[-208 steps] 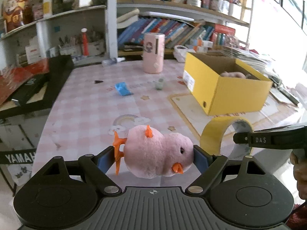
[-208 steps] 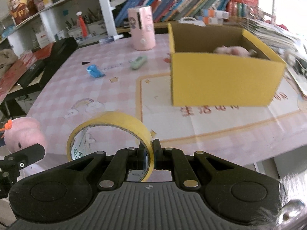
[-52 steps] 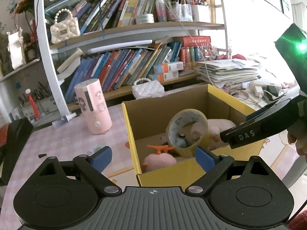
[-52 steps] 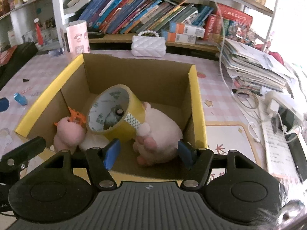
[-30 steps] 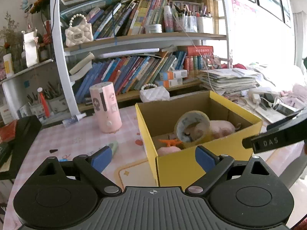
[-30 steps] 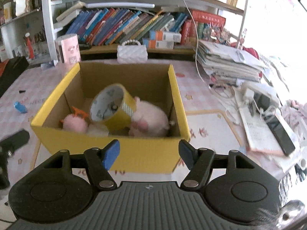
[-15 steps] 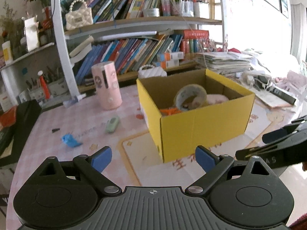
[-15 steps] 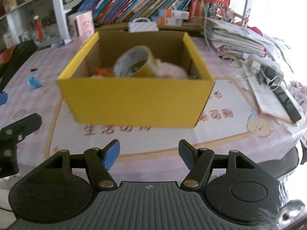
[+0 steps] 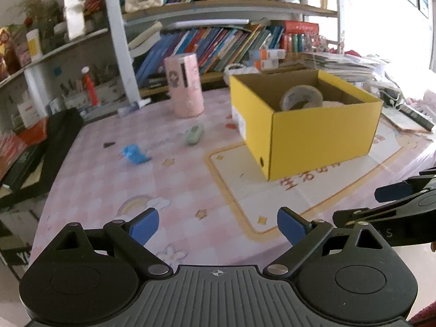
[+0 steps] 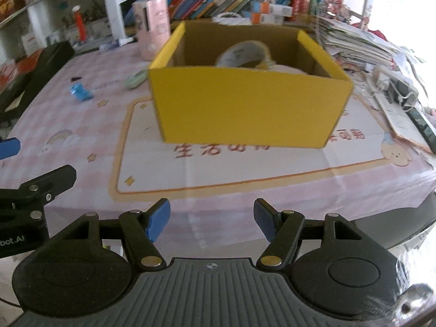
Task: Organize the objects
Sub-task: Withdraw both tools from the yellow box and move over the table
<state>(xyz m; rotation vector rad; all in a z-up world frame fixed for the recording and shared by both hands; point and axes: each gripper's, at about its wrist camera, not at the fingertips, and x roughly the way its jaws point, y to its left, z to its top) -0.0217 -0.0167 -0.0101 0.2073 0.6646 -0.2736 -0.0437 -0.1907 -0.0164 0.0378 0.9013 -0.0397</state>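
My left gripper [image 9: 216, 226]: jaws apart, holding nothing, above near bench [image 9: 109, 179] edge | my right gripper [image 10: 212, 219]: jaws apart, holding nothing | yellow box [image 10: 245, 103] on the bench mat, well ahead of both | tape roll [image 9: 301, 97] inside box, tilted | blue wrapper [image 9: 135, 154] and green case [image 9: 194, 135] on bench left of box.

R gripper [image 10: 212, 222] empty, blue pads spread wide, low over table edge. Straight ahead: yellow cardboard box [image 10: 245, 109] on printed mat [image 10: 245, 163], tape roll [image 10: 242, 54] leaning inside w/ pale plush [image 10: 288, 69] beside it. Ahead-left on pink cloth: blue wrapper [image 10: 79, 91], green item [image 10: 135, 79], pink canister [image 10: 153, 27]. L gripper's tip [image 10: 38, 188] at far left.
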